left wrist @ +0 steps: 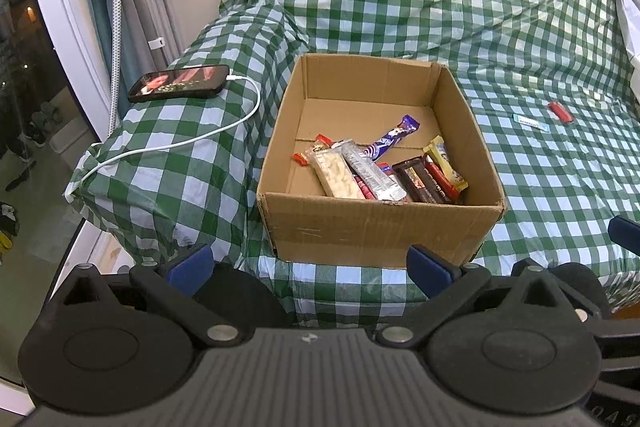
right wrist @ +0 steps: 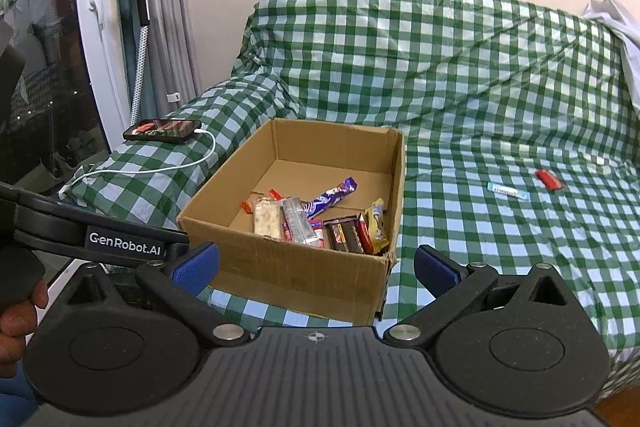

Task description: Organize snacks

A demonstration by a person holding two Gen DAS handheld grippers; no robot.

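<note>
An open cardboard box (left wrist: 380, 227) (right wrist: 288, 267) stands on a green checked sofa and holds several snack bars, among them a purple wrapper (left wrist: 394, 137) (right wrist: 332, 195) and a pale nut bar (left wrist: 338, 175) (right wrist: 269, 219). Two snacks lie loose on the seat to the right: a small red one (left wrist: 561, 111) (right wrist: 549, 179) and a light blue stick (left wrist: 530, 122) (right wrist: 508, 190). My left gripper (left wrist: 310, 267) hovers open in front of the box's near wall, nothing between its blue pads. My right gripper (right wrist: 316, 271) is open and empty too, near the box's front right corner.
A phone (left wrist: 180, 83) (right wrist: 162, 129) charges on the sofa's left armrest, its white cable (left wrist: 224, 131) trailing down. A garment steamer and curtains stand at the far left by a glass door. The left gripper's body (right wrist: 100, 237) and a person's hand (right wrist: 20, 315) show in the right wrist view.
</note>
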